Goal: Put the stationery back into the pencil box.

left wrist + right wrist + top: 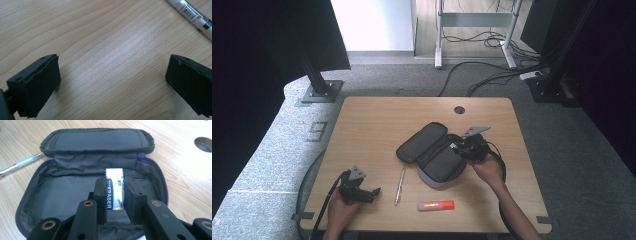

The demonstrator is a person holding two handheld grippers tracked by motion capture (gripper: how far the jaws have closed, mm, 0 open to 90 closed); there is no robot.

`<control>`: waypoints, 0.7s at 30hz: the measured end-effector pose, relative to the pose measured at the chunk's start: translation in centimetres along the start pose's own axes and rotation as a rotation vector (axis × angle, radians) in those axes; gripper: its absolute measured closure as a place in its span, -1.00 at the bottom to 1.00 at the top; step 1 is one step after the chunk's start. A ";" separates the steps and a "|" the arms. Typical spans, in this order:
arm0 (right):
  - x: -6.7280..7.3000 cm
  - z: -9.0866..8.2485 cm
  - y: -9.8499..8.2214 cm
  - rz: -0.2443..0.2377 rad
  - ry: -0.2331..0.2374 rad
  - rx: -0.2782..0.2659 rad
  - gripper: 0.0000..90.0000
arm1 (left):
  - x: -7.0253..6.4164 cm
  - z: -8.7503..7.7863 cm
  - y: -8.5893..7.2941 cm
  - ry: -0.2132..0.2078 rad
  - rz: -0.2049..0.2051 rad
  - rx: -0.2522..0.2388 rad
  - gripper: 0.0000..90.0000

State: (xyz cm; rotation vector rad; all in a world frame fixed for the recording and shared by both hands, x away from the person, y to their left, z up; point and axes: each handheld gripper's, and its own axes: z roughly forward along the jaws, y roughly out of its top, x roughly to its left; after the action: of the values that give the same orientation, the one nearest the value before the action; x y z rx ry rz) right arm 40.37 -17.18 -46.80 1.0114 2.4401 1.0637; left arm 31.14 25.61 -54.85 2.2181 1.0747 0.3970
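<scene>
The left gripper rests low on the desk, its jaws spread wide with only bare wood between them. Just beyond those jaws, to their right, lies a pen, and further right a red-capped glue stick. The right gripper has its jaws clamped on a white eraser, one pad on each long side. The eraser hangs over the grey lining of the open pencil case, whose lid lies folded back past the jaws.
</scene>
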 end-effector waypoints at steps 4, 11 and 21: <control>0.5 0.4 0.3 -0.015 0.010 0.002 0.58 | 0.0 0.0 0.0 -0.001 0.000 0.001 -1.00; 1.4 1.3 0.8 -0.034 0.029 0.000 0.58 | 0.0 0.0 0.0 0.000 0.000 0.000 -1.00; 2.2 3.0 0.4 -0.052 0.044 0.024 0.58 | 0.0 0.0 0.0 -0.003 0.003 0.001 -1.00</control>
State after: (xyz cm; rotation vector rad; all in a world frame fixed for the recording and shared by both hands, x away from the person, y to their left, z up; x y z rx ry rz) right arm 40.47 -13.85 -48.52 0.9354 2.5058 1.0533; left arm 31.12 25.61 -54.84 2.2210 1.0700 0.3942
